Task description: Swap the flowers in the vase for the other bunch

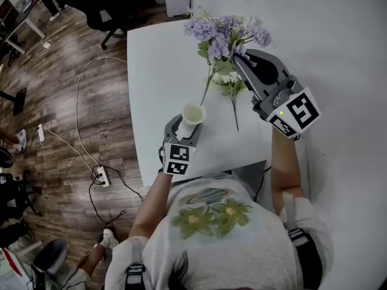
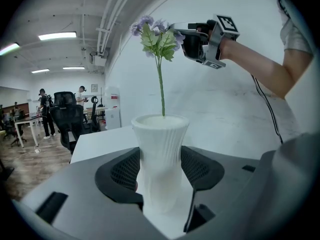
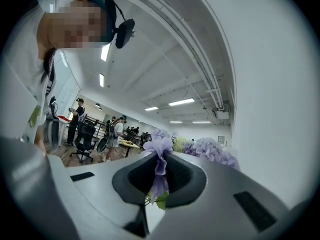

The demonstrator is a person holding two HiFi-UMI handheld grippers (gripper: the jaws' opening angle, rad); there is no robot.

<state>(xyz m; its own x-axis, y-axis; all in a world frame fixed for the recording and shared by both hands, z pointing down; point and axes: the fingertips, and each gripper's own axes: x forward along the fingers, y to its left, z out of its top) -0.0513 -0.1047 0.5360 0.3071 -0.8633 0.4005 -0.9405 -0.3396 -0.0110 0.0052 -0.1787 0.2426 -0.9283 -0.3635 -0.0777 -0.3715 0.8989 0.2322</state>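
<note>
A white ribbed vase point(image 1: 192, 115) point(image 2: 160, 149) stands near the front of the white table point(image 1: 157, 71). My left gripper point(image 1: 186, 127) point(image 2: 160, 180) is shut on its waist, one pad on each side. The right gripper point(image 1: 237, 58) point(image 3: 159, 176) hangs above the table, shut on a bunch of purple flowers point(image 1: 227, 32) point(image 2: 156, 34) point(image 3: 160, 154) just below the blossoms. That bunch's green stem point(image 2: 160, 89) hangs straight down, its lower end at the vase's mouth. A second bunch with white and green flowers point(image 1: 231, 86) lies flat on the table to the right of the vase.
A white wall borders the table's right side point(image 1: 338, 53). Left of the table the wooden floor holds cables and a power strip point(image 1: 100, 175), with an office chair point(image 1: 103, 8) beyond. People and desks point(image 2: 45, 111) are far off in the room.
</note>
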